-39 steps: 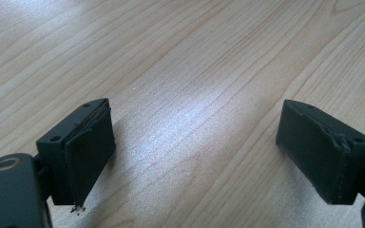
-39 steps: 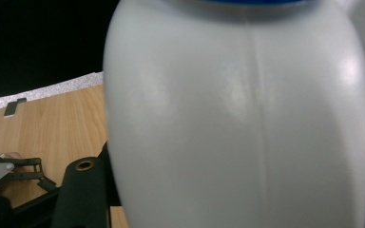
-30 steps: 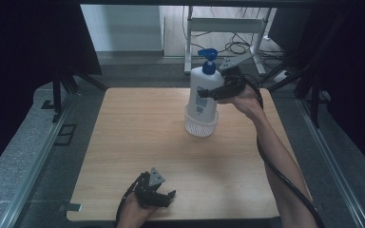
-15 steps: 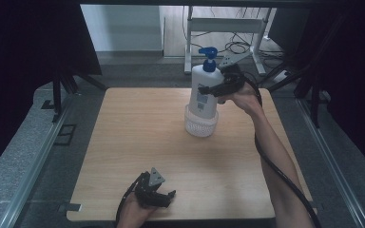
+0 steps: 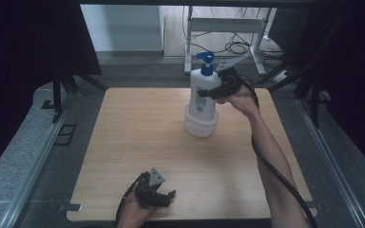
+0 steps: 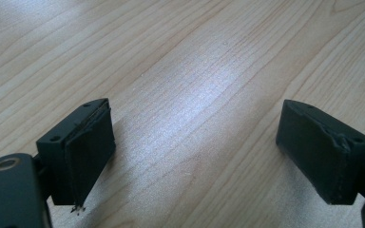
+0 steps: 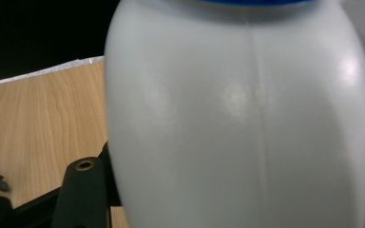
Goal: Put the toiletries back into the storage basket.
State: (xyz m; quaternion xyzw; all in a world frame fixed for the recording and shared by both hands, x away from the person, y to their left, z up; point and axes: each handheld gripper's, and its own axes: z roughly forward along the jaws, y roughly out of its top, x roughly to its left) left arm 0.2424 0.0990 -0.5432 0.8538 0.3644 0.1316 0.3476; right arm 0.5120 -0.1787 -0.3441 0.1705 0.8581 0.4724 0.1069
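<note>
Near the worktop's [image 5: 123,142] far edge, right of its middle, a white pump bottle [image 5: 203,92] stands upright in a white basket [image 5: 201,126]. The right gripper [image 5: 214,91] pinches the bottle's upper body. The left gripper [image 5: 164,198] rests spread at the near edge.

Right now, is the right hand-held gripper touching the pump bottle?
Touching. In the high view the right hand-held gripper has its jaws closed around the pump bottle; in the right gripper view the bottle sits hard against them.
</note>
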